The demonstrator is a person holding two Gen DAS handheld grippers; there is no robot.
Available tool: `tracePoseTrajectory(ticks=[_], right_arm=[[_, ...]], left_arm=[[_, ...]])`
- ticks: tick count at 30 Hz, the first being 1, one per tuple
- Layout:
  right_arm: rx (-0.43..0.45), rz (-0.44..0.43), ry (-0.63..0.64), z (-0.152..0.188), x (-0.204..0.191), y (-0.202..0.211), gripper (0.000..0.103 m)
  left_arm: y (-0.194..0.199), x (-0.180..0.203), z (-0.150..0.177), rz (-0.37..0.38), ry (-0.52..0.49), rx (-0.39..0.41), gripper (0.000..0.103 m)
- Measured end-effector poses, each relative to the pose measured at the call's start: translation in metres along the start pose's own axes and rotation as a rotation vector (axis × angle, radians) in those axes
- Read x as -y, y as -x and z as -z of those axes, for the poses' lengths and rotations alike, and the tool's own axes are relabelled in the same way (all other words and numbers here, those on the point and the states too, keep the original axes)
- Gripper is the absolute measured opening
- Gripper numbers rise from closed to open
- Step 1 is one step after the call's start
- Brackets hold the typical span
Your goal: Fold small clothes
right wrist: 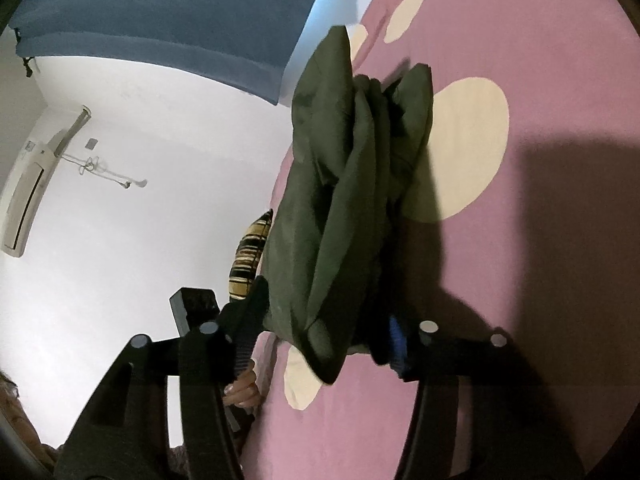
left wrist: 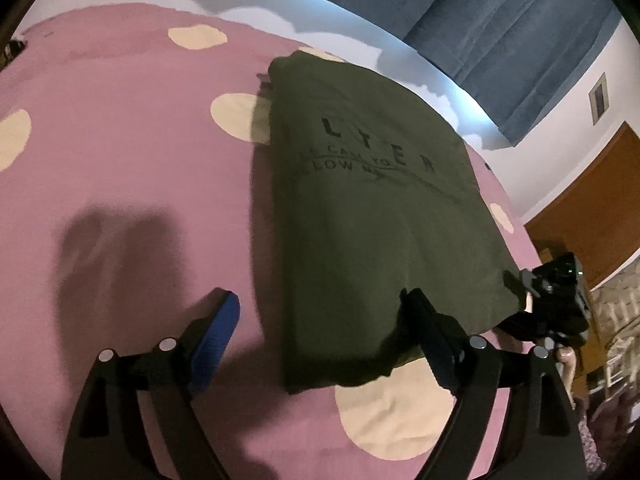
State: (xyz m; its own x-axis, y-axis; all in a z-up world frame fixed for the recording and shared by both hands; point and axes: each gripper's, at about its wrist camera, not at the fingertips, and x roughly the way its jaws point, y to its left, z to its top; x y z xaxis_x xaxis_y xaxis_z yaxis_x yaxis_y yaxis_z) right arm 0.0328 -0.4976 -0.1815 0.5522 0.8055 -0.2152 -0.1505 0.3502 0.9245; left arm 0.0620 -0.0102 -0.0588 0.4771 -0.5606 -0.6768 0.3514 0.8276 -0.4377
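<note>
The green shirt [left wrist: 372, 200] lay lengthwise on the bed [left wrist: 120, 160], running away from both claws; the left claw [left wrist: 320, 312] gaped wide at its near hem, while the right claw [right wrist: 320, 320] pinched the near corner.

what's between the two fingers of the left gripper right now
In the left wrist view, the open left gripper spans pink bedsheet and the near corner of the green shirt, whose hem drapes over the one finger.
</note>
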Motion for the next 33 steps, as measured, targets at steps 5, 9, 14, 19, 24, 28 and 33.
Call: tracePoseTrajectory(ticks=[5, 9, 14, 19, 24, 28, 33], right_arm=[[0.043, 0.003, -0.005, 0.008, -0.003, 0.013, 0.063], [0.078, 0.019, 0.000, 0.016, -0.007, 0.021, 0.064], [0.110, 0.079, 0.034, 0.027, -0.015, 0.027, 0.069], [0.104, 0.167, 0.100, 0.037, -0.029, 0.024, 0.074], [0.097, 0.314, 0.165, 0.054, -0.041, 0.023, 0.081], [0.100, 0.515, 0.208, 0.067, -0.052, 0.016, 0.085], [0.087, 0.712, 0.287, 0.081, -0.072, -0.002, 0.091]], left_arm=[[0.012, 0.008, 0.009, -0.060, -0.025, 0.041, 0.085], [0.019, 0.016, 0.016, -0.116, -0.056, 0.058, 0.085], [0.020, 0.023, 0.028, -0.211, -0.106, 0.057, 0.085], [0.023, 0.022, 0.037, -0.250, -0.091, 0.050, 0.085], [0.032, 0.026, 0.044, -0.317, -0.105, 0.088, 0.085], [0.041, 0.035, 0.050, -0.375, -0.135, 0.137, 0.085], [0.048, 0.049, 0.057, -0.413, -0.175, 0.171, 0.085]])
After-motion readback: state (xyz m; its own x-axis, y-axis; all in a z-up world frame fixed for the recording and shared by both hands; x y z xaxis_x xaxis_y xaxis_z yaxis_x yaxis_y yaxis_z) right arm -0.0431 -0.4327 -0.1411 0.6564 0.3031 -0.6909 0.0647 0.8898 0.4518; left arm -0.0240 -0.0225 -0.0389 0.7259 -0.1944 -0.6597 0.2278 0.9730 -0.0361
